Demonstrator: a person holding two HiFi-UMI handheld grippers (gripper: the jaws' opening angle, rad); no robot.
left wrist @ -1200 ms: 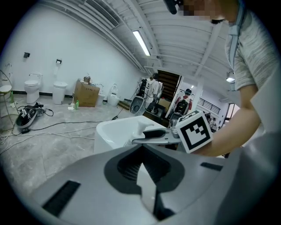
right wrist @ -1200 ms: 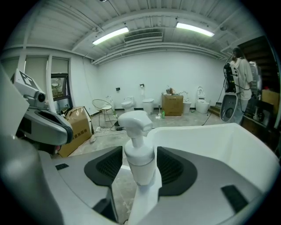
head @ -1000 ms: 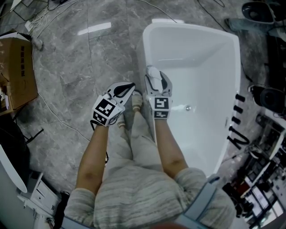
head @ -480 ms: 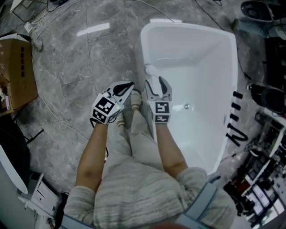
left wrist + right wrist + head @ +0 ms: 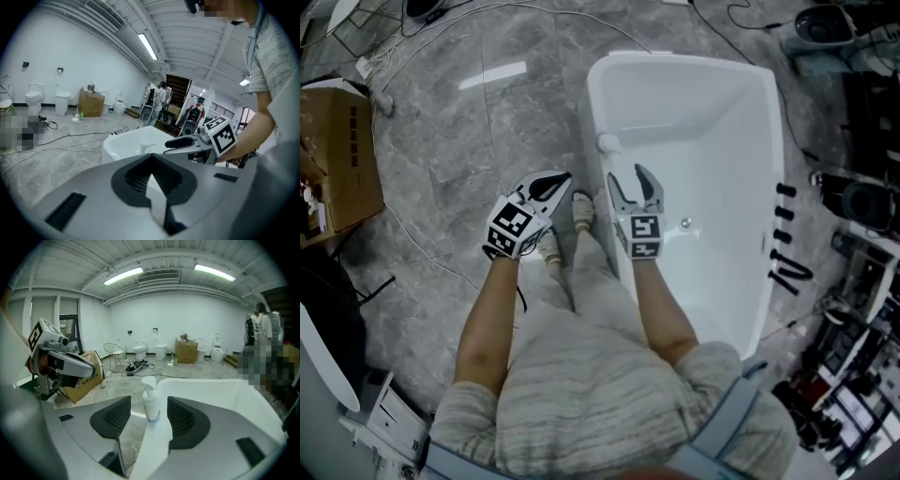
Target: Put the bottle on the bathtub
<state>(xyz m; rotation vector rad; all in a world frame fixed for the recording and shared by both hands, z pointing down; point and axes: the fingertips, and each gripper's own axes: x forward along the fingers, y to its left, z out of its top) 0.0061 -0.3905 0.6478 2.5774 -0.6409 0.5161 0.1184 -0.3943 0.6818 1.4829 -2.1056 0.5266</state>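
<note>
— What does the bottle (image 5: pixel 151 401) look like?
— A small white pump bottle, with a rounded pump head on top and a faint bluish tint at the base.
— Where is it?
— It stands upright on the rim of the white bathtub (image 5: pixel 675 58), on the side next to the grey marbled floor (image 5: pixel 441 169).
— Is it held?
— No. The right gripper (image 5: pixel 635 175) has its jaws spread wide just short of the bottle, touching nothing.
— And the left gripper (image 5: pixel 562 180)?
— Its jaws are pressed together and empty, over the floor beside the tub
</note>
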